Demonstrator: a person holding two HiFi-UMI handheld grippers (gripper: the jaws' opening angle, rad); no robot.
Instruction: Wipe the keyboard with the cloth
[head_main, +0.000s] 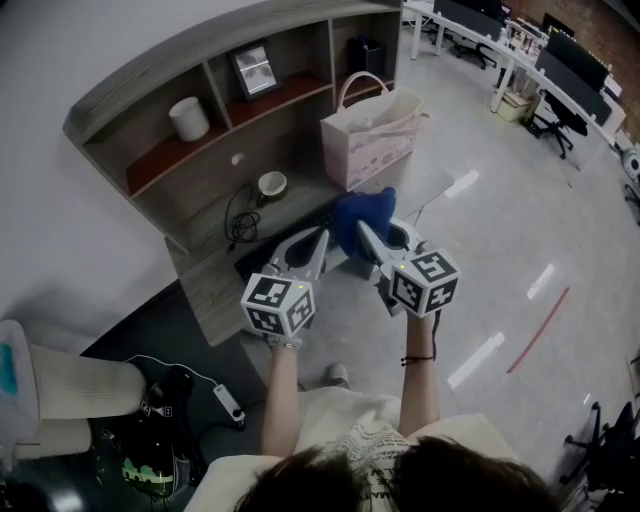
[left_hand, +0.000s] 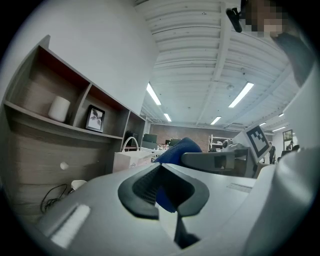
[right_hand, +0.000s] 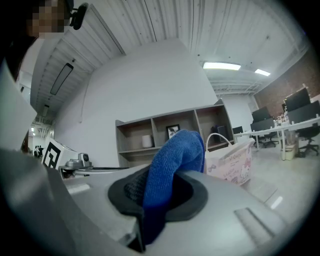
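Clamping blue cloth (head_main: 362, 212) in right gripper (right_hand: 165, 167), mid-frame, raised over keyboard (head_main: 255, 262), likely ready to wipe. Holding left gripper (left_hand: 160, 167) jaws pinched together, apparently empty, alongside.

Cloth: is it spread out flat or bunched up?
Bunched up: the cloth is pinched between the shut jaws of the right gripper and rises above them in a rounded fold, not laid flat.

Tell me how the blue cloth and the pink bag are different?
The blue cloth is plain blue; the pink bag is pale with pink pictures. The blue cloth hangs crumpled, pinched in the right gripper; the pink bag stands upright on the desk, handle up.
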